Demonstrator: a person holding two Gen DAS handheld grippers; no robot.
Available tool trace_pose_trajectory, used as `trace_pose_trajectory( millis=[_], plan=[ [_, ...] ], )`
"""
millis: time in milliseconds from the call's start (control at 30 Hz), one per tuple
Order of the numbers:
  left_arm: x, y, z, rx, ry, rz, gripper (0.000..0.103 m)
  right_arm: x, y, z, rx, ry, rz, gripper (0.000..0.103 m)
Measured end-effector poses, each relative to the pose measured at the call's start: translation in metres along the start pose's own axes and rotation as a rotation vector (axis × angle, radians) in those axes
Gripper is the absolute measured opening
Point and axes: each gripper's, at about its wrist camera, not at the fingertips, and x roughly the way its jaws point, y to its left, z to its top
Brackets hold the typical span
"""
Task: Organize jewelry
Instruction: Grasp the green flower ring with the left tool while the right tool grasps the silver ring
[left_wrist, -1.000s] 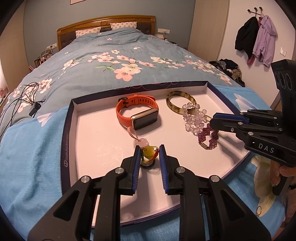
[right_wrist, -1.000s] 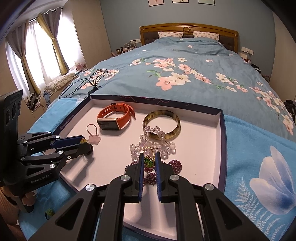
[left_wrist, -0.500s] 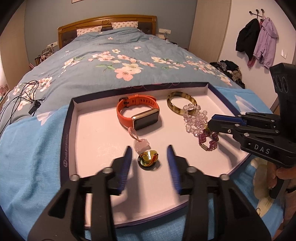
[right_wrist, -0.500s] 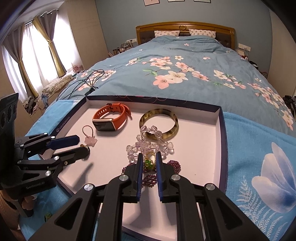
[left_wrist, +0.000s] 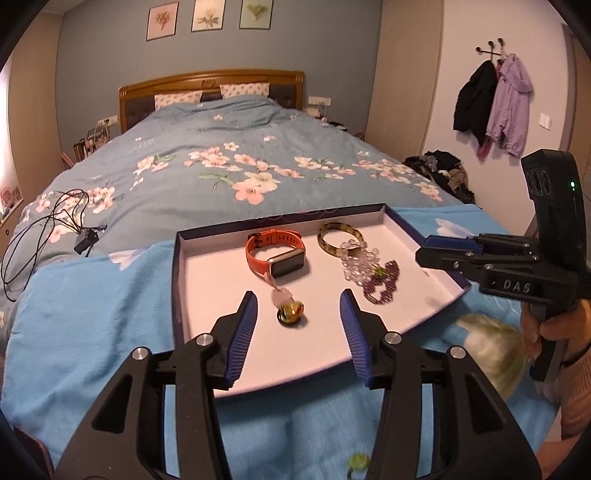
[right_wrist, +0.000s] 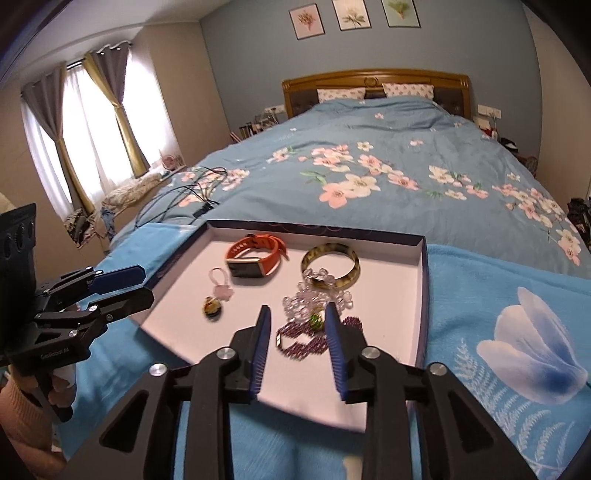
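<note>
On the bed's blue blanket, I am watching a shallow white-lined tray (left_wrist: 192, 280) holding all the jewelry. I am holding the left gripper (left_wrist: 298, 314) with its jaws apart, having just been opening, nothing between the pads; the round amber charm (left_wrist: 291, 314) on its pink keychain is lying on the tray floor just beyond the tips, straight ahead. My right gripper (right_wrist: 295, 332) is likewise standing open, its jaws just having widened, with the small green bead (right_wrist: 316, 319) resting free on the heap of clear crystal beads (right_wrist: 314, 299) and the purple bead bracelet (right_wrist: 306, 338) just past its fingers. Farther off, the orange smartwatch (left_wrist: 275, 251) is sitting left of the tortoiseshell bangle (left_wrist: 340, 238), which is touching the crystal heap. Judging by this, the pieces are placed, and both tools are free to retreat toward me without snagging; the tangled beads are the closest hazard on the right.
</note>
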Motion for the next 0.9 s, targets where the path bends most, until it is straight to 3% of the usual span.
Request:
trace_pose_trajectory(
  millis=[233,467,900],
  plan=[
    [-0.035,-0.006,-0.035,0.042,0.01,-0.019,0.047,-0.035,0.01,-0.027,-0.024,-0.003,0.024,0.036],
    [-0.053,-0.018,-0.076,0.082,0.073,-0.059,0.048,-0.05,0.018,-0.066,-0.031,0.07,0.034,0.037],
    [-0.049,-0.035,-0.099,0.099,0.141,-0.086,0.048,-0.053,0.035,-0.115,-0.03,0.157,0.04,0.043]
  ],
)
